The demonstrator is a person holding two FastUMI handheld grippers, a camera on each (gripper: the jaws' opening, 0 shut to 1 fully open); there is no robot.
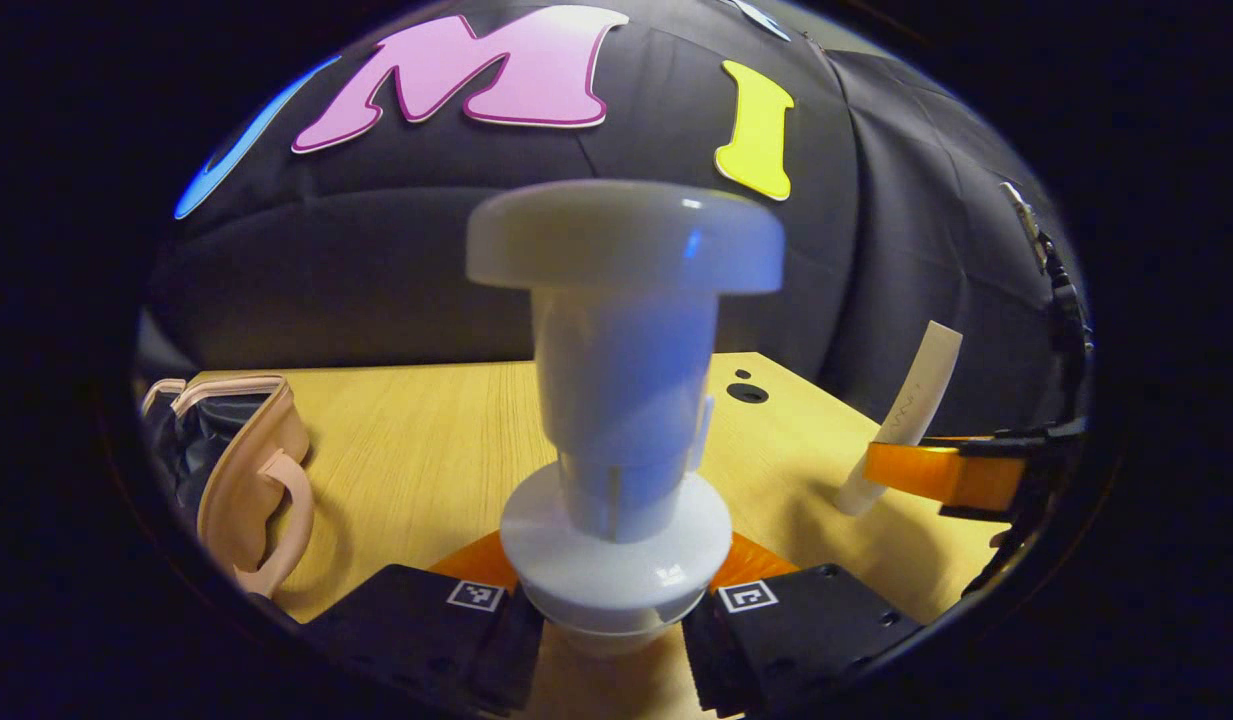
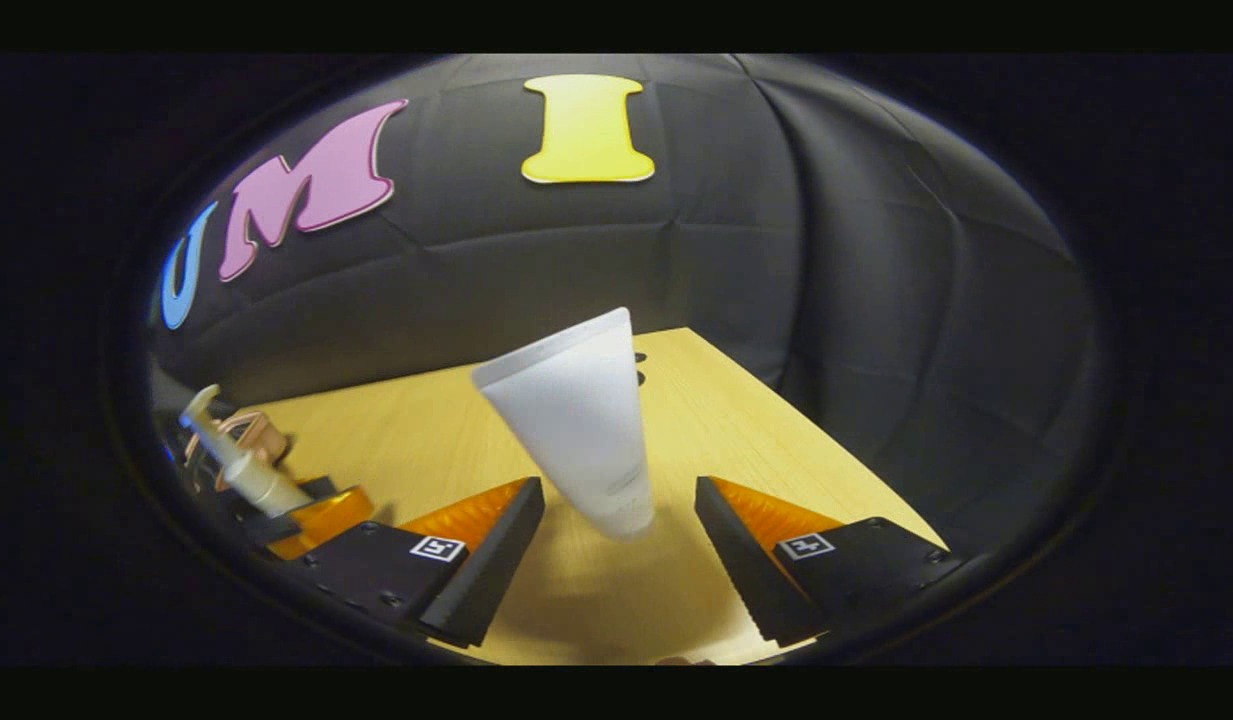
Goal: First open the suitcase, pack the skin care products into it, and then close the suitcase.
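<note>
At the table's (image 1: 426,440) left edge my suitcase (image 1: 238,470) lies open. My left gripper (image 1: 614,600) has its jaws clamped on a pump bottle (image 1: 621,400). Near the right edge, my right gripper (image 2: 616,560) has jaws apart around a leaning tube (image 2: 581,420); packing and closing remain.

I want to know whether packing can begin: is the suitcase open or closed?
Open. In the left gripper view the pink suitcase on the table shows its dark lining behind the raised rim.
</note>
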